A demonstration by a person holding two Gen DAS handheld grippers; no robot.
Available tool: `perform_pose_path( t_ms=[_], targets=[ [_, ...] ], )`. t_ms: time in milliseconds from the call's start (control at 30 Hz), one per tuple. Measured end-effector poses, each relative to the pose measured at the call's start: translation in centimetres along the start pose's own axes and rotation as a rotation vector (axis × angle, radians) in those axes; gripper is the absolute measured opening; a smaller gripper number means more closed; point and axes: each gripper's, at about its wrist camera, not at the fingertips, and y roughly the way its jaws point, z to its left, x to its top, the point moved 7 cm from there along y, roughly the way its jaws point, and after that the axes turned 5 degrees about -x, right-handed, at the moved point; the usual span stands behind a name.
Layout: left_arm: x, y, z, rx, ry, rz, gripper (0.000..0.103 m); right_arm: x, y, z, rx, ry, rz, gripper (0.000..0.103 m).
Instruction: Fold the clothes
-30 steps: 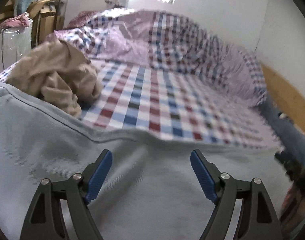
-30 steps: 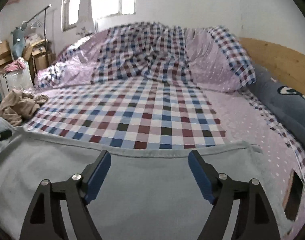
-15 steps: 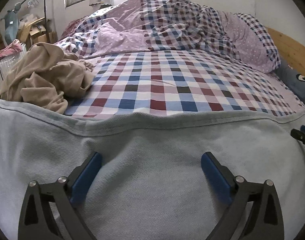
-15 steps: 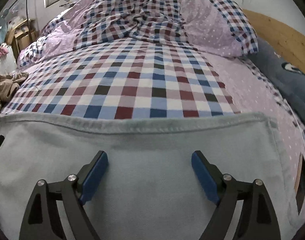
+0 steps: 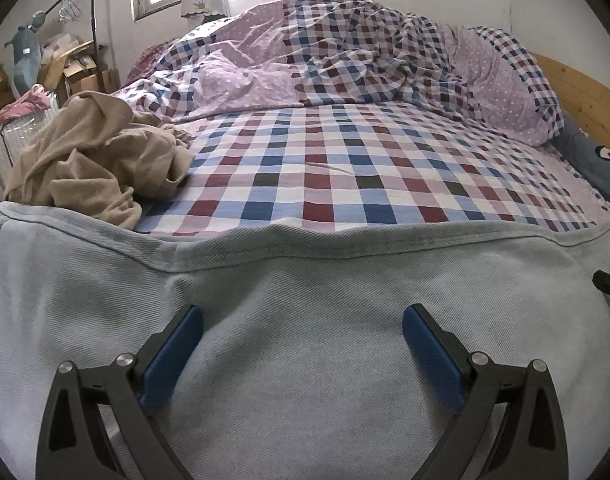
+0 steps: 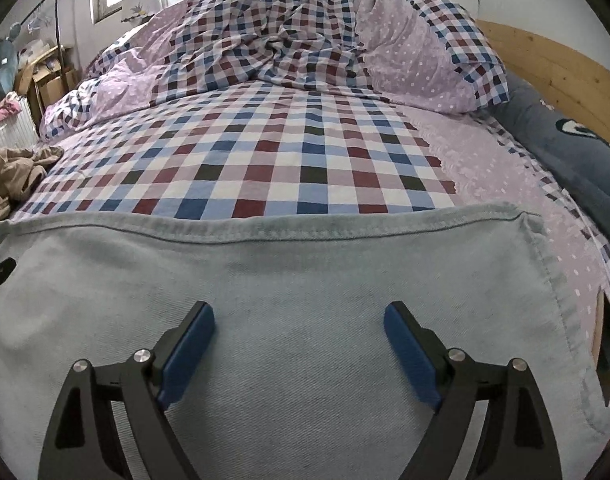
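Pale denim garment (image 6: 305, 272) lies flat on the checked bedsheet (image 6: 289, 160), near edge. My left gripper (image 5: 303, 332) and right gripper (image 6: 299, 320) hover spread wide, empty. I'd pinch the far hem at both corners evenly.

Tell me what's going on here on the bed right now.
A person is folding clothes with two handheld grippers. A pale blue garment lies spread flat across the near end of the checked bed. The left gripper and the right gripper hang over it side by side, both open and holding nothing. A crumpled tan garment sits in a heap at the left, not yet folded.
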Motion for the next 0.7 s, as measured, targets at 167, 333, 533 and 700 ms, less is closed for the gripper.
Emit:
perform_pose_path(
  t_ms=[167, 333, 533, 700],
  targets=[
    [-0.3, -1.8, -1.0, -0.064, -0.047, -0.031, 0.102, -1.2, -2.4, 1.0, 0.075, -0.056, -0.014, 0.09],
    [-0.7, -4.3, -4.4, -0.188, -0.023, -0.071, 0.102, -4.8, -6.3, 0.6, 0.061, -0.096, -0.027, 0.09],
    [-1.7, -7.4, -10.3, -0.321, 0.088, -0.087, 0.102, -7.0, -10.9, -4.3, 0.027, 0.115, -0.065, 0.09],
    [-2.4, -9.1, -14.2, -0.391, 0.196, -0.118, 0.102, -9.6, -13.2, -12.0, 0.053, 0.478, -0.091, 0.09]
  ],
)
